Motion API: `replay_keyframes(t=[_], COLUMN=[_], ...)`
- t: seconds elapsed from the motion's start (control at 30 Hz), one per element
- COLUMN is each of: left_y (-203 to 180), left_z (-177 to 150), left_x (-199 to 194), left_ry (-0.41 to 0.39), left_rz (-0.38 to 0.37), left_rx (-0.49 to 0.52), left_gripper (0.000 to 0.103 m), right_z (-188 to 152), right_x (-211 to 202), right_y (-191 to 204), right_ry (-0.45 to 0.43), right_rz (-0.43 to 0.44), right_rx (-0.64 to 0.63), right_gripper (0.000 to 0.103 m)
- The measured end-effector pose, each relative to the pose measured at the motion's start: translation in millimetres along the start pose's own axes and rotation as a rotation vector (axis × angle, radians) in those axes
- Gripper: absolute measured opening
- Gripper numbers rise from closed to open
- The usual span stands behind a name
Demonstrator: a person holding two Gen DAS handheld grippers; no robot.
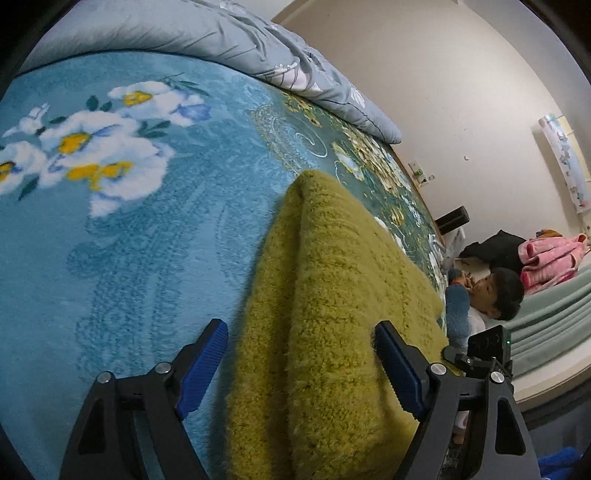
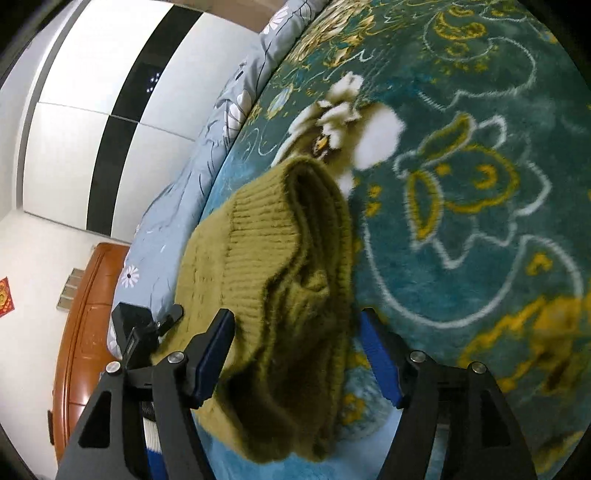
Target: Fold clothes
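An olive-green fuzzy knit sweater (image 1: 332, 295) lies folded on a blue flowered blanket (image 1: 129, 240). My left gripper (image 1: 301, 349) is open, its blue pads to either side of the sweater's folded edge. In the right wrist view the sweater (image 2: 280, 258) shows its ribbed hem and a bunched fold. My right gripper (image 2: 299, 338) is open too, its jaws on either side of the hanging fold and not closed on it. The right gripper's body (image 1: 487, 354) shows at the sweater's right edge in the left wrist view, and the left gripper's body (image 2: 136, 332) shows in the right wrist view.
A grey flowered quilt (image 1: 229, 33) lies along the blanket's far edge. A child (image 1: 495, 295) lies beside the bed, near pink and black clothes (image 1: 546, 258). A brown wooden headboard (image 2: 85, 332) and white wardrobe doors (image 2: 92, 122) stand past the bed.
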State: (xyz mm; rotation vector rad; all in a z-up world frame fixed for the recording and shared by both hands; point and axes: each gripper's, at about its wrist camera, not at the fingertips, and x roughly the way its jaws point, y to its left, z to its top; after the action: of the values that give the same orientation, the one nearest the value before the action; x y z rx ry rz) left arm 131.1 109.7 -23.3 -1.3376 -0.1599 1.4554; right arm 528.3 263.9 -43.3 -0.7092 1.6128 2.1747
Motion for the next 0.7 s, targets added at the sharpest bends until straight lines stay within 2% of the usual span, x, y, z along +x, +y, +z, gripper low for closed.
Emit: replay_keyframes(t=[0.1,0.17,0.27,0.37,0.43,0.5,0.7], left_y=[0,-1,2,2,-2,-10,-55], left_z=[-1,-3,-7,-15,-19,-23,-54], left_x=[0,0,-2,-4,-5,-7,-30], left_ry=[-0.001,-0.005,-0.034,-0.081,-0.101,-0.118,-0.187], left_rz=[-0.005,0.005,0.002,0.010,0.020,0.030,0.076], left_rx=[-0.020,-0.033,-0.081,-0.120,-0.124,-0.124,-0.068], left_gripper=[0.073,0.071,0.066,0.056,0.045,0.038,0.033], right_z=[3,7,12,14,17,19,17], right_x=[5,8,13,14,15,12,-14], right_y=[-2,-6,-15,-16,-17,-19,-3], right_ry=[-0.026,-0.025,-0.015,-0.014,-0.001,0.010,0.034], right_rz=[0.035,0.067,0.129,0.153,0.173,0.208,0.250], right_rx=[0.016,0.042,0.087,0.088,0.089,0.099,0.024], right_gripper=[0.069,0.054,0.045,0.040,0.037,0.035,0.033])
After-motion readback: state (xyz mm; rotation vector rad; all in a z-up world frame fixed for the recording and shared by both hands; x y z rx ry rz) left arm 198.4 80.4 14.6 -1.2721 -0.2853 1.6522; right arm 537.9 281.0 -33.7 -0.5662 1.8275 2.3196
